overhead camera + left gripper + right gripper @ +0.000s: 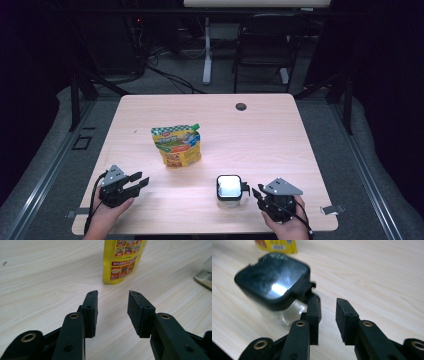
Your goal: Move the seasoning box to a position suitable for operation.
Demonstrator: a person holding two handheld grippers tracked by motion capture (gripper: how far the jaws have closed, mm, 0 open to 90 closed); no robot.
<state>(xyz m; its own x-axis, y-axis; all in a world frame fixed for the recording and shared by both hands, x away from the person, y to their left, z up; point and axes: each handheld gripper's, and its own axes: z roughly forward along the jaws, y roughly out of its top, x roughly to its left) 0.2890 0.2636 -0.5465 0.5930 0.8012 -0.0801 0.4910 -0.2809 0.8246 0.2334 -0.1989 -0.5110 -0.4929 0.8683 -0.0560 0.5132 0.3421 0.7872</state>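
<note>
Two grippers sit at the bottom of the high view, one in each of my hands, and I read the scene from them outward. The left gripper (136,182) lies low at the lower left of the frame, pointing toward the right; in the left gripper view its jaws stand about half open with nothing but bare table (260,135) between the pads (91,312). The right gripper (252,192) sits at the lower right, its grey plate on top and its jaws aimed left. In the right gripper view I see its jaws parted to a moderate gap, with nothing between them. The left pad of that pair stands just under the tab of the container's lid; I cannot tell whether it touches.

The container (229,190) is the thing in hand: a small clear square tub with a black-rimmed lid (273,280), standing upright at the lower centre of the high view, just left of the right gripper. It fills the upper left of the right gripper view, slightly blurred.

Farther up, left of centre in the high view, a yellow pouch (177,145) with a green cap stands on the table, well apart from the container. Its lower end shows at the top centre of the left gripper view, ahead of the open jaws.
</note>
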